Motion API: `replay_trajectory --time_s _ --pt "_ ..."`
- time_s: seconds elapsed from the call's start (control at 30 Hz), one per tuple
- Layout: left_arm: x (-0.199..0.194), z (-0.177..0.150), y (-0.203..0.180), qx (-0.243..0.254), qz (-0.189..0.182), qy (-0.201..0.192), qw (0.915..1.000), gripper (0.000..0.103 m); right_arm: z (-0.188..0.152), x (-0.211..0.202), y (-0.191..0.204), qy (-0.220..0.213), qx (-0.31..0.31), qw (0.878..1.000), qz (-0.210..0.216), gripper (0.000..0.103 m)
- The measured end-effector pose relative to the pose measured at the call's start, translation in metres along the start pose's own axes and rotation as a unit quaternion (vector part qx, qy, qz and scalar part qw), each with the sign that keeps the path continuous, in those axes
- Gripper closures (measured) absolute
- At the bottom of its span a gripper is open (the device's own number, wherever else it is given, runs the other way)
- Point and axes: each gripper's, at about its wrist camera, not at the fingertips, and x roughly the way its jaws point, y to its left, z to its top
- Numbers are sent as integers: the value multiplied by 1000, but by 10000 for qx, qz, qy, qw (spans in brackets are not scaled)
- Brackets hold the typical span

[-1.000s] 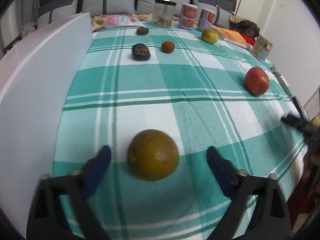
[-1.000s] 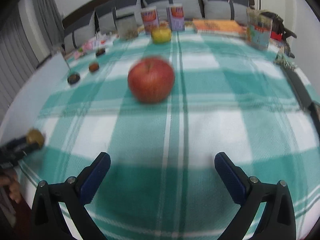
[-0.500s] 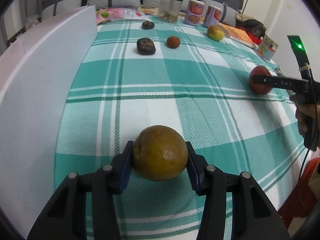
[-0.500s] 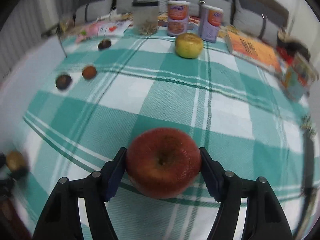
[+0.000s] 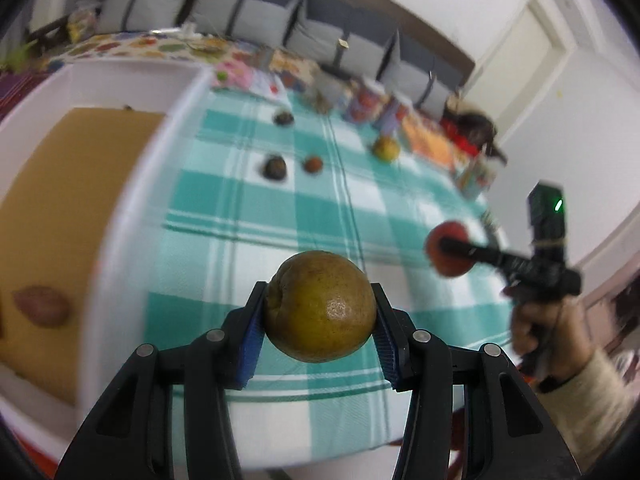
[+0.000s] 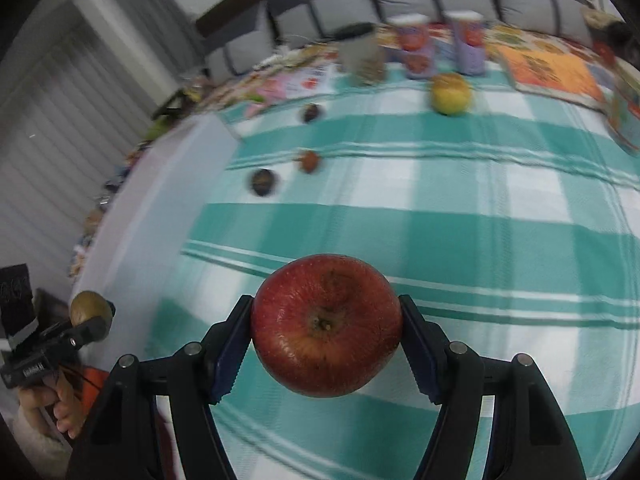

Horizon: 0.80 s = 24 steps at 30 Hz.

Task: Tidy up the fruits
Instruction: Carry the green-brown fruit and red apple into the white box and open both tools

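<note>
My left gripper [image 5: 320, 320] is shut on a brownish-green round fruit [image 5: 320, 306] and holds it above the checked tablecloth, beside the white box [image 5: 120, 216]. The box has a tan floor with a brown fruit [image 5: 40, 305] in it. My right gripper [image 6: 326, 332] is shut on a red apple [image 6: 326, 326], lifted above the cloth; it also shows in the left wrist view [image 5: 450, 249]. On the cloth lie a yellow fruit [image 6: 450, 94], a small orange-brown fruit [image 6: 309, 161] and two dark fruits [image 6: 263, 181] [image 6: 311, 112].
A jar [image 6: 362, 56], two cans [image 6: 416, 46] [image 6: 470, 42] and books [image 6: 548, 72] stand along the table's far edge. Sofa cushions sit behind. The white box wall [image 6: 160, 208] runs along the table's left side.
Both grippers closed on their fruits and lifted them off the cloth. The left one has risen and swung toward the white box, whose inside now shows.
</note>
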Motion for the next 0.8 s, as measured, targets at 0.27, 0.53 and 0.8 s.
replay_trajectory --time_s 0.27,0.53,0.8 --pt "-71 65 105 -485 1165 -523 9906 53 54 26 167 75 -1212 9874 1012 33" --pt "3 71 222 -1253 2181 437 9669 53 75 133 312 755 -2533 9596 965 33" --pt "22 60 264 -1738 2375 951 9510 52 63 225 344 1344 -3247 9361 159 33"
